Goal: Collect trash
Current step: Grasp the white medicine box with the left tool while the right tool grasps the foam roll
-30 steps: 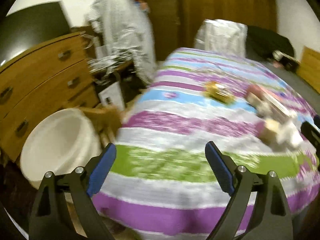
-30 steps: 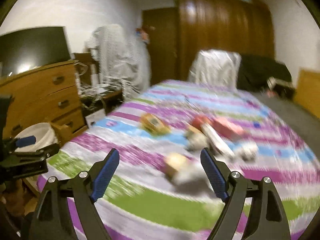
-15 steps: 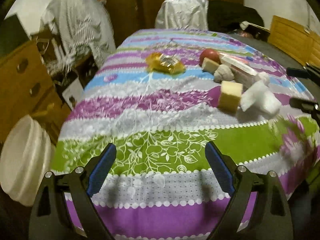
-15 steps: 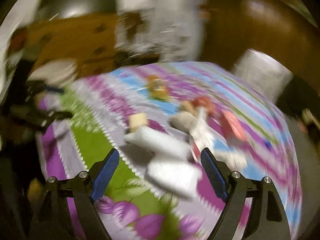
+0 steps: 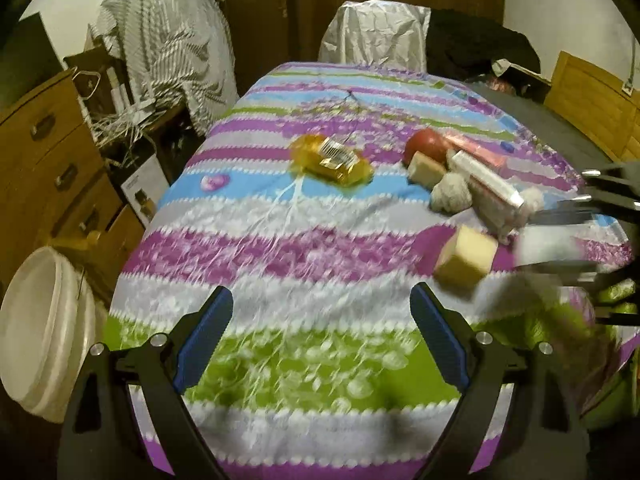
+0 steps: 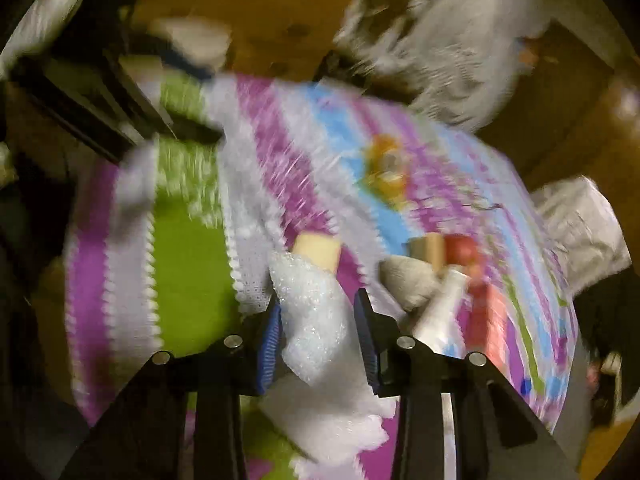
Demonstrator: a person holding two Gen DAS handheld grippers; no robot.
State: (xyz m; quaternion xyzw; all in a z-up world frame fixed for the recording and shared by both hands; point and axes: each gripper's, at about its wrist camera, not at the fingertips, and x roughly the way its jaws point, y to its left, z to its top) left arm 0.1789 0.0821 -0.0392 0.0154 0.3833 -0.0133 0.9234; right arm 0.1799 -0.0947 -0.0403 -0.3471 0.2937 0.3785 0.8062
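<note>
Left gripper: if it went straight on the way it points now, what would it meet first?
Most likely the striped bedspread itself. The left gripper stands open with nothing between its fingers; the yellow wrapper lies farther up.

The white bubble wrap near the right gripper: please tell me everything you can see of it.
The white bubble wrap is a crumpled sheet of soft plastic with small shiny bubbles. It lies on the striped bedspread, its far end next to a yellow sponge block. The right gripper has it between its blue pads, and the jaws are closing on it. Its near end spreads out under the gripper.
</note>
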